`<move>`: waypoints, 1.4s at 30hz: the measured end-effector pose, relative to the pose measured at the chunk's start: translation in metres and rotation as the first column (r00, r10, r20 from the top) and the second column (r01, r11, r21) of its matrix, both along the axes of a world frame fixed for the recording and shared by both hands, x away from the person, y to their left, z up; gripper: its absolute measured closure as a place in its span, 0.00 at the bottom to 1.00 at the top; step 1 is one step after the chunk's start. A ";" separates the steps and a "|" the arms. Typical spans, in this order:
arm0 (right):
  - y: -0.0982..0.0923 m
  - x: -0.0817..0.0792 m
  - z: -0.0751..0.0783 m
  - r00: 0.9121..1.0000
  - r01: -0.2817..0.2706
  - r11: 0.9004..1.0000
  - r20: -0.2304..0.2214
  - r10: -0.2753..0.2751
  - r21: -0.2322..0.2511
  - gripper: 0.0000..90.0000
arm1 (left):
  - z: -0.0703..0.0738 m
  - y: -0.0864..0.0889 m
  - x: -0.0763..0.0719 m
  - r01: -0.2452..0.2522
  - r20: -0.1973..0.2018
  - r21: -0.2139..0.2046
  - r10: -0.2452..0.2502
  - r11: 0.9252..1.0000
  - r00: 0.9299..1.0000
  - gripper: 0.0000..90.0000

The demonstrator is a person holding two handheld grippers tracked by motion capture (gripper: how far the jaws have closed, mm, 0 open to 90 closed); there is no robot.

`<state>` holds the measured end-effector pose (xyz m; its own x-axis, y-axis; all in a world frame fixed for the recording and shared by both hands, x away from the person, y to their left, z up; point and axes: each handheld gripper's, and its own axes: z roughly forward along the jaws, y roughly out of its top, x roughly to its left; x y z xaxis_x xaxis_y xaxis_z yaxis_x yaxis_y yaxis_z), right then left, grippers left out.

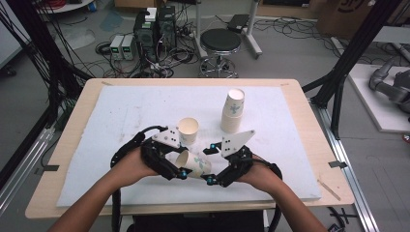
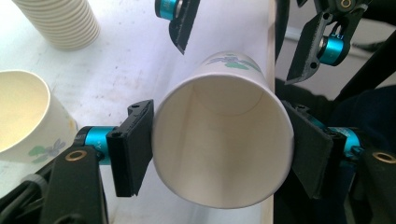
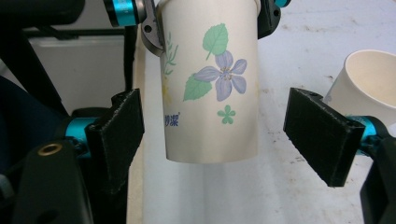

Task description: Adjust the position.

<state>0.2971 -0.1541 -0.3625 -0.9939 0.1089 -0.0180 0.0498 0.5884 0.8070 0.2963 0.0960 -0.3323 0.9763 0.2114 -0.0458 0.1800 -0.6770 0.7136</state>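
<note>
A paper cup with a blue flower print (image 1: pixel 197 165) hangs on its side just above the white mat (image 1: pixel 121 111) near the table's front edge. My left gripper (image 1: pixel 183 162) is shut on it near the rim. In the left gripper view the cup's open mouth (image 2: pixel 224 144) faces the camera, with both pads pressed on its sides. My right gripper (image 1: pixel 211 164) is open around the cup's base end. In the right gripper view its jaws stand apart from the cup (image 3: pixel 210 84), with a gap on each side.
A lone upright paper cup (image 1: pixel 188 130) stands just behind the grippers, and a tall stack of cups (image 1: pixel 232 112) stands farther back right. The mat's front edge (image 2: pixel 268 56) and table edge are close. A stool (image 1: pixel 220 41) and computer boxes stand on the floor beyond the table.
</note>
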 end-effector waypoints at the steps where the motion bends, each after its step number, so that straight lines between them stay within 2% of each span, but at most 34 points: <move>1: 0.002 0.000 0.000 1.000 -0.003 1.000 0.009 0.003 -0.012 0.23 | 0.000 -0.001 0.000 0.004 0.000 0.012 -0.004 1.000 1.000 0.33; 4: 0.007 0.000 0.000 0.999 -0.001 0.999 0.034 0.002 -0.048 0.23 | 0.001 -0.004 0.000 0.011 0.000 0.059 -0.011 0.998 1.000 0.33; 9: 0.014 0.001 -0.003 0.998 -0.003 0.995 0.054 0.009 -0.101 0.23 | 0.002 -0.009 0.002 0.016 0.003 0.097 -0.016 0.995 1.000 0.33; 16: 0.020 0.002 -0.004 0.998 -0.006 0.992 0.066 0.015 -0.129 0.23 | 0.004 -0.013 0.004 0.021 0.002 0.135 -0.022 0.991 1.000 0.33; 24: 0.030 0.002 -0.011 0.998 -0.015 0.985 0.061 0.025 -0.170 0.24 | 0.002 -0.018 0.003 0.026 0.015 0.152 -0.029 0.988 0.999 0.33; 33: 0.037 0.003 -0.015 0.997 -0.032 0.976 0.064 0.046 -0.214 0.38 | 0.004 -0.024 0.003 0.029 0.033 0.165 -0.034 0.986 0.999 0.33; 38: 0.037 0.004 -0.016 0.997 -0.020 0.976 0.065 0.035 -0.215 0.39 | 0.005 -0.025 0.002 0.019 0.042 0.161 -0.026 0.987 0.999 0.33; 42: 0.037 0.005 -0.018 0.998 -0.010 0.981 0.062 0.022 -0.194 0.39 | 0.007 -0.025 0.003 0.009 0.047 0.148 -0.017 0.989 0.999 0.33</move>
